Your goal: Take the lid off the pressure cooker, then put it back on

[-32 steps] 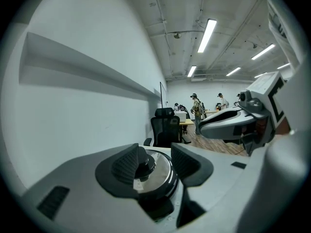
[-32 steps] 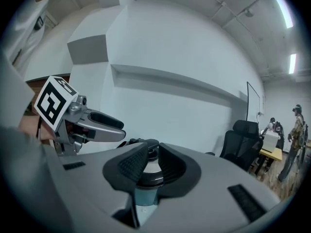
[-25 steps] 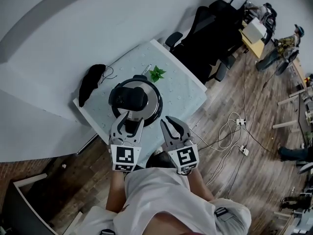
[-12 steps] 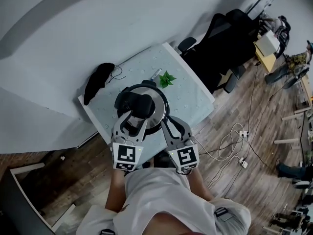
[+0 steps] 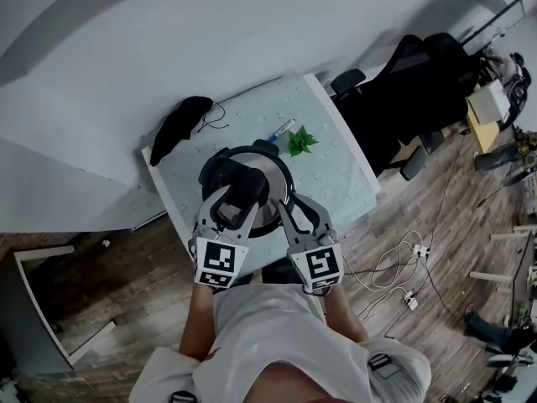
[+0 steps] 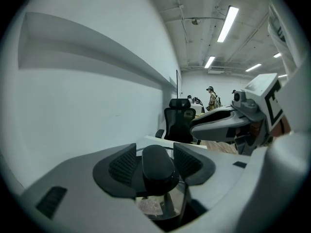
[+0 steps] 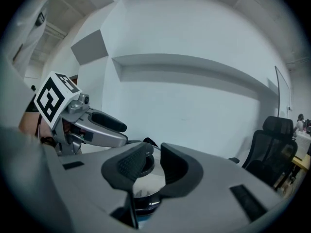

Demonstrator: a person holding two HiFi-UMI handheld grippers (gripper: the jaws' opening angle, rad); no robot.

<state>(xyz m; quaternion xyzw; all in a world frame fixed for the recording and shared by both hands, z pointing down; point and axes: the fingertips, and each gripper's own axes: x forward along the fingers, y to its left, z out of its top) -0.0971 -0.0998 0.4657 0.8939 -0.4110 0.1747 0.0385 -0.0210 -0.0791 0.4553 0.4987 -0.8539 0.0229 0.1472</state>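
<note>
**Pale worktop by a white wall: cooker lidded, left claw loose round the handle**

The worktop [image 5: 336, 170] stands on a wood floor [image 5: 436, 217], with black office chairs [image 5: 419, 82] beside it. On it sits the pressure cooker [image 5: 285, 179], lid [image 5: 270, 196] on and contents hidden. The left claw [image 5: 232, 198] has just been opening: its pads flank the lid's black handle [image 6: 156, 166] without pressing it. The right claw [image 5: 295, 208], jaws slightly apart and empty, is over the lid's near edge.

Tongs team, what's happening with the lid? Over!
Left tongs just opening, lid handle between them. Right tongs open by the lid, still on. Nothing blocking.
</note>
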